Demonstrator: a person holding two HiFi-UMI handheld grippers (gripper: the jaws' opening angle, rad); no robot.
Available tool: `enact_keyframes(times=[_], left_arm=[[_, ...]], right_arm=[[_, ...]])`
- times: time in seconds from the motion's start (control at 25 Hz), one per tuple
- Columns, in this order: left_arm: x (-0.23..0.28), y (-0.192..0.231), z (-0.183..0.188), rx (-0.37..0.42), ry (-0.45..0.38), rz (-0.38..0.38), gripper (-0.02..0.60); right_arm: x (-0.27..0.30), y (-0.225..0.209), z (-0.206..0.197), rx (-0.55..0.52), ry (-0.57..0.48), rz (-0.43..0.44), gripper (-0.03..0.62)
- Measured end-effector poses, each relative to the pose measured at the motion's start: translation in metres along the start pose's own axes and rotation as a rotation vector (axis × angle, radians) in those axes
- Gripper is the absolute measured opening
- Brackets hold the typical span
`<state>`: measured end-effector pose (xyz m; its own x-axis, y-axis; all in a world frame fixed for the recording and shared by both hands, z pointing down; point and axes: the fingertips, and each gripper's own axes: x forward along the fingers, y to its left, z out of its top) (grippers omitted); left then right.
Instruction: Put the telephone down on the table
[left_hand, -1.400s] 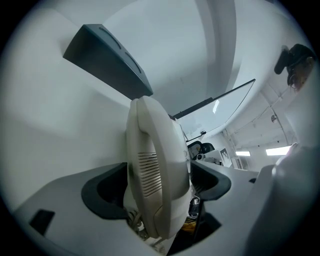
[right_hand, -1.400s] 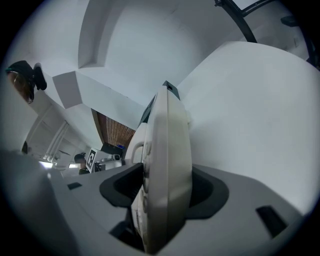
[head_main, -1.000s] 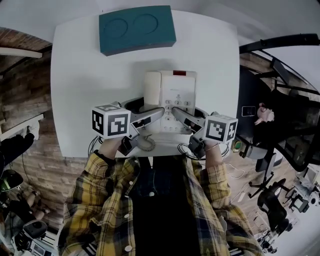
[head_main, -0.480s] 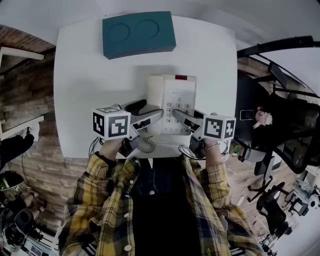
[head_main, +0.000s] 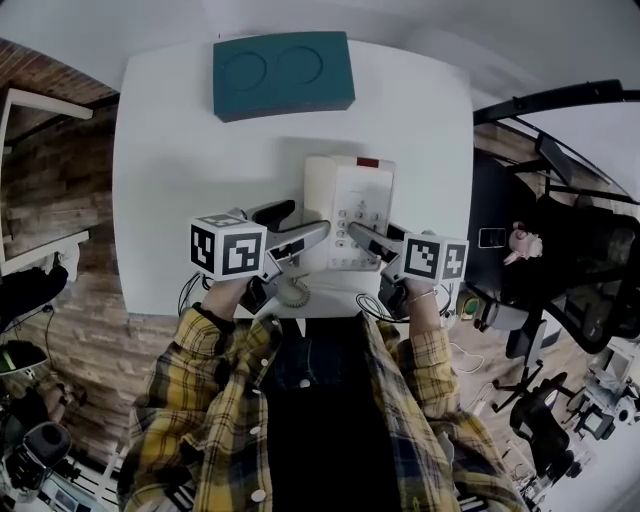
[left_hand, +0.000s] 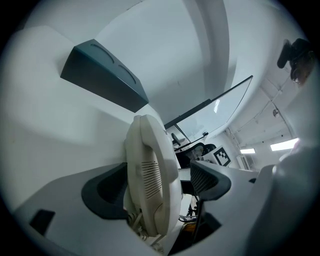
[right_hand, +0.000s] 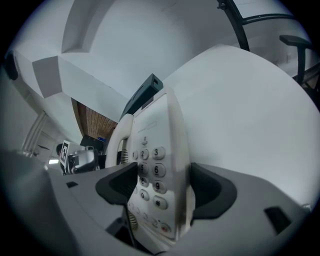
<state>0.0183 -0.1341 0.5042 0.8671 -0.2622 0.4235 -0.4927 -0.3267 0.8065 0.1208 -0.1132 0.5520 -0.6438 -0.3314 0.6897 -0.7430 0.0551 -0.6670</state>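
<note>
I am counting one white square table (head_main: 180, 150), one cream corded telephone (head_main: 350, 205), one teal foam block (head_main: 283, 72) with two round hollows, and two grippers. The telephone is lying flat on the table by its near edge, a little towards the right edge, with its handset (head_main: 317, 190) seated on its left side and its coiled cord (head_main: 293, 291) hanging over the near edge. The block is sitting at the far edge, well apart from the telephone.

The left gripper (head_main: 295, 222) is straddling the handset side, and a gap is showing between the handset and one pad. The right gripper (head_main: 378, 235) is standing at its widest, its jaws having just been opening, with the telephone's keypad edge between them. The table's left half is lying bare out to its left edge. A narrower strip is running along the right edge, where a black office chair (head_main: 560, 290) is standing beyond the table.
</note>
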Motion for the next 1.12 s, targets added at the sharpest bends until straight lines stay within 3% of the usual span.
enact_keyframes(times=[0.2,0.48,0.76,1.12], left_arm=[[-0.004,-0.003,0.001,0.041,-0.009,0.016,0.4],[-0.004,-0.015,0.013,0.21,-0.038,0.084,0.4],[-0.017,-0.031,0.036,0.329,-0.114,0.109,0.4],[-0.036,-0.063,0.07,0.449,-0.214,0.117,0.399]], right_arm=[[-0.002,0.001,0.001,-0.101,0.005,-0.075,0.302],[-0.013,0.007,0.024,-0.168,-0.093,-0.088,0.302],[-0.028,0.025,0.041,-0.288,-0.18,-0.123,0.302],[-0.054,0.09,0.075,-0.482,-0.332,-0.063,0.301]])
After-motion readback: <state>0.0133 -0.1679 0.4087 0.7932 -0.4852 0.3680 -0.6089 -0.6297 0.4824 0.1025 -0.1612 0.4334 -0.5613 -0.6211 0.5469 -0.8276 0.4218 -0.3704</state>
